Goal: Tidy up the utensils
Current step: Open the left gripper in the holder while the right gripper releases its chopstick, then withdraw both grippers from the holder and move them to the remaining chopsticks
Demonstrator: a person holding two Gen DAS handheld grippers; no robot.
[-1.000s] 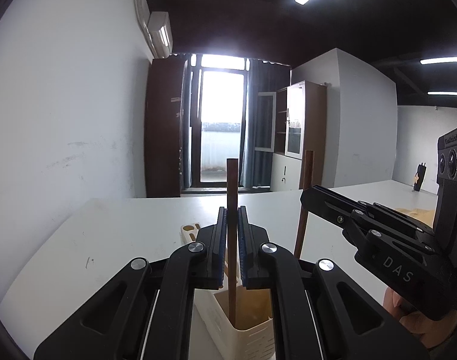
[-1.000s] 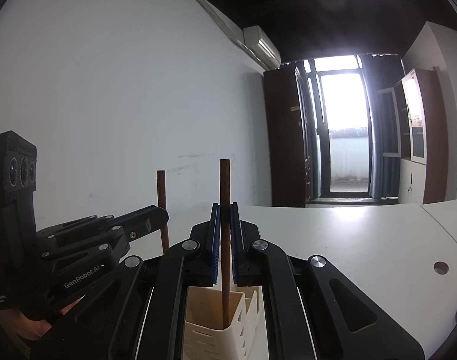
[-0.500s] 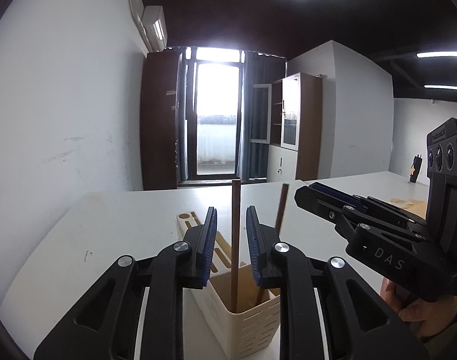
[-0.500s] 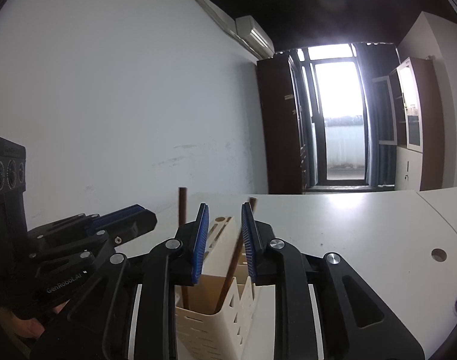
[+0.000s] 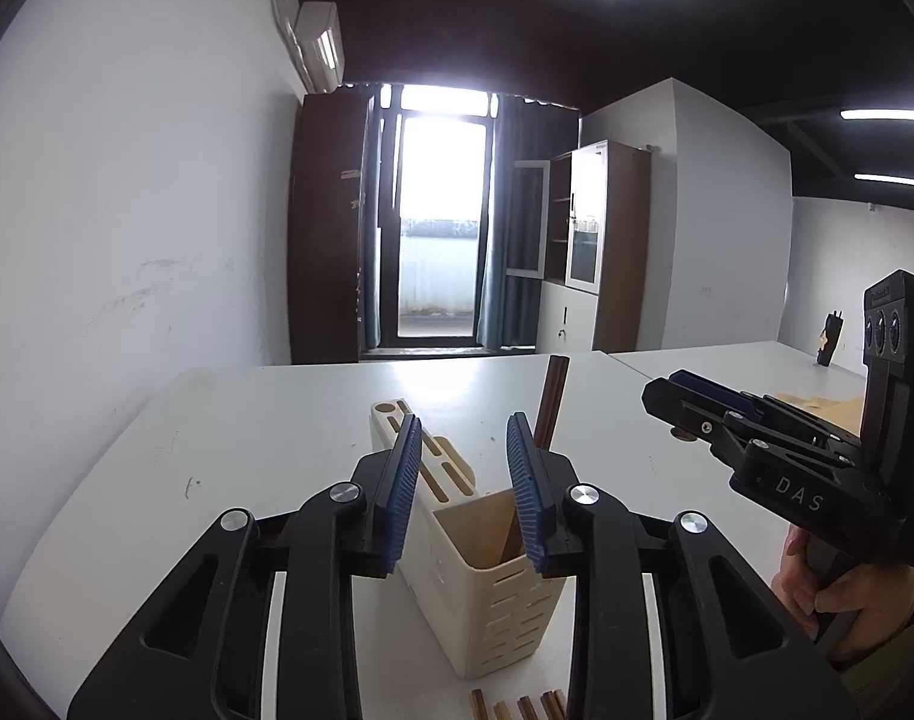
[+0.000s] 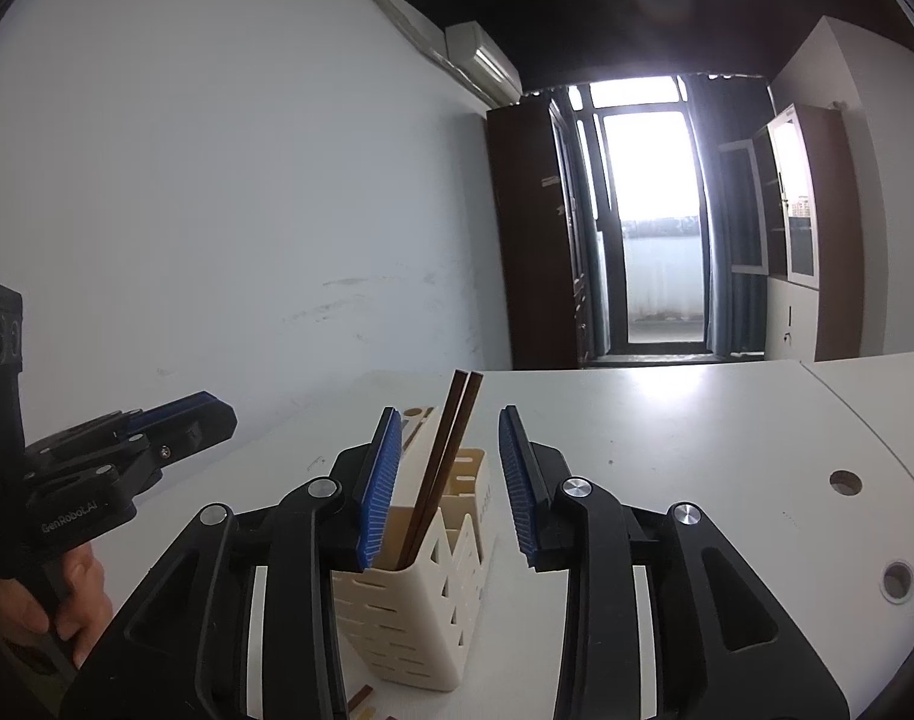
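A cream slotted utensil holder [image 5: 487, 600] [image 6: 415, 612] stands on the white table. Two brown chopsticks [image 6: 445, 468] [image 5: 550, 402] lean together inside its open compartment. My left gripper [image 5: 464, 492] hovers just above the holder's rim, its jaws opening, with nothing between the blue pads. My right gripper [image 6: 448, 480] is also opening; the chopsticks rise between its pads without touching them. Each gripper shows in the other's view, the right gripper [image 5: 673, 396] at the right and the left gripper [image 6: 217, 414] at the left, each held by a hand.
More brown chopstick ends [image 5: 517, 708] lie on the table in front of the holder. The holder's far block has knife slots [image 5: 397, 414]. The white table [image 6: 697, 420] has round cable holes [image 6: 845, 482] at the right. A wall runs along the left.
Both grippers let go of their chopsticks and spread their jaws. The two sticks dropped into the holder and tipped over to lean side by side.
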